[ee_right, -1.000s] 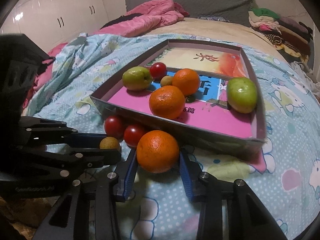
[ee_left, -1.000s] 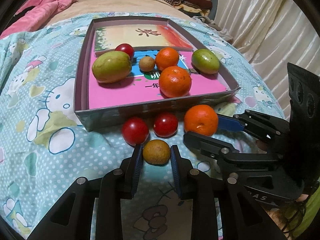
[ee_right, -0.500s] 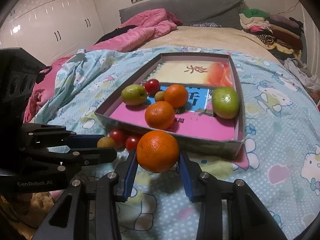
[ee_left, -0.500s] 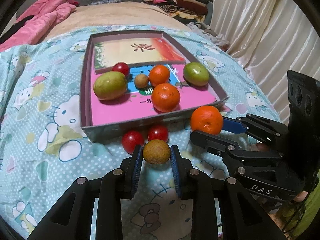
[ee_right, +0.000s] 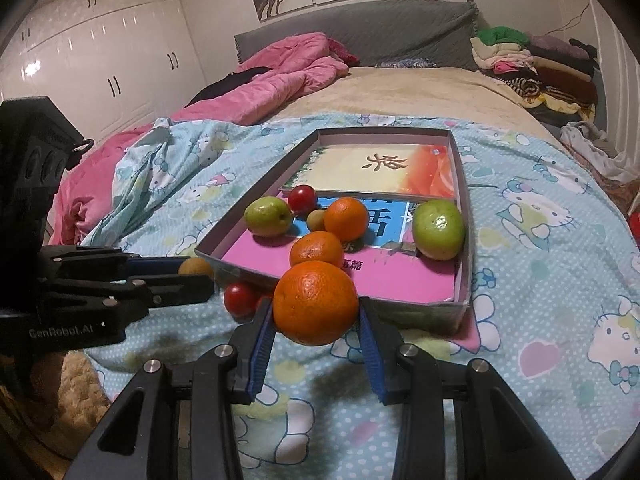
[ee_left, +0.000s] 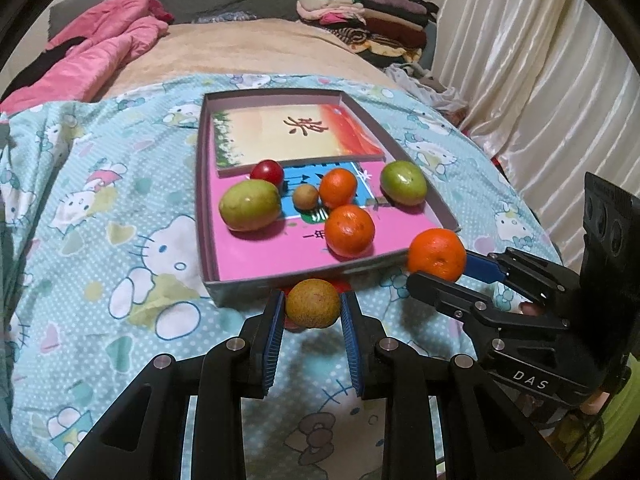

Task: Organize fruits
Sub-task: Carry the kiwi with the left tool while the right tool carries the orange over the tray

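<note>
Fingers of the left gripper (ee_left: 312, 304) are drawn in close and clamp a small brown fruit (ee_left: 312, 303) between their blue pads (ee_left: 273, 334), clear of the bedspread (ee_left: 100, 264) and just short of the near wall of the shallow box (ee_left: 256, 288). To its right, the right gripper (ee_right: 317, 312) stands a little wider and grips an orange (ee_right: 316, 303) by both sides, lifted off the bedspread in front of the box's near right corner.

Inside the box lie, left to right in the left wrist view, a green fruit (ee_left: 249, 205), a cherry tomato (ee_left: 267, 172), a second small brown fruit (ee_left: 305, 197), two oranges (ee_left: 338, 188) (ee_left: 349, 231) and another green fruit (ee_left: 403, 183). All sit in the near half; the far half holds only a printed card (ee_left: 296, 138), so bare floor shows there and along the near pink strip. Outside the near wall, one red tomato (ee_right: 241, 299) rests on the bedspread between the two grippers, with a sliver of a second one beside the right gripper's left finger. Bedspread stretches free to the left and right of the box.

Writing: the card bears one large brush character; the pink and blue sheet beneath the fruit carries Chinese print, mostly covered. The left gripper's body reads "GenRobot.AI" (ee_right: 60, 332) and the right gripper's body reads "DAS" (ee_left: 530, 379).
</note>
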A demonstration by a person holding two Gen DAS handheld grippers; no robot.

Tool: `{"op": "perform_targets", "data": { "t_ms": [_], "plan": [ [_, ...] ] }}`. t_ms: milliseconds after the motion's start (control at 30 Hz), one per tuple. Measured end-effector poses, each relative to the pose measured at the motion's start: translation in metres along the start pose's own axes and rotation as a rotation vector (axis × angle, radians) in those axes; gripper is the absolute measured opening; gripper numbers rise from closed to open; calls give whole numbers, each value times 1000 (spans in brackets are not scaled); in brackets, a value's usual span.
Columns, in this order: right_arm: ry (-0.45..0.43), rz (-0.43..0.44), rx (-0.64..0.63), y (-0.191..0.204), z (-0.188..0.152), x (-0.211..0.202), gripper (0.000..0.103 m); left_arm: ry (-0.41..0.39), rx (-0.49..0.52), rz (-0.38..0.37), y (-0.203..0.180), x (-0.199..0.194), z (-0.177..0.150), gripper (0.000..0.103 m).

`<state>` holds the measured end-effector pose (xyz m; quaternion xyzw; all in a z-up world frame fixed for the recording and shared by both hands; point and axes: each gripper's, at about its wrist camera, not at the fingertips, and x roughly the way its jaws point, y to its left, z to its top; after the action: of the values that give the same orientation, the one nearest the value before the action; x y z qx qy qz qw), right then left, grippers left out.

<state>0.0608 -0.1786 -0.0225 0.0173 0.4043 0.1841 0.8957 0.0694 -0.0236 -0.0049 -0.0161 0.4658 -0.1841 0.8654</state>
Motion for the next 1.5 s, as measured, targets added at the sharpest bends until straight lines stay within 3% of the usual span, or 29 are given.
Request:
{"op": "perform_targets", "data": {
  "t_ms": [733,1500],
  "plan": [
    [-66,-44,16,-4,9,-14,41,-48,-22,41,5,-14,16,29],
    [-106,-117,69,-26,19,-17,41,-43,-33,86,6,4,34,29]
  ]
}}
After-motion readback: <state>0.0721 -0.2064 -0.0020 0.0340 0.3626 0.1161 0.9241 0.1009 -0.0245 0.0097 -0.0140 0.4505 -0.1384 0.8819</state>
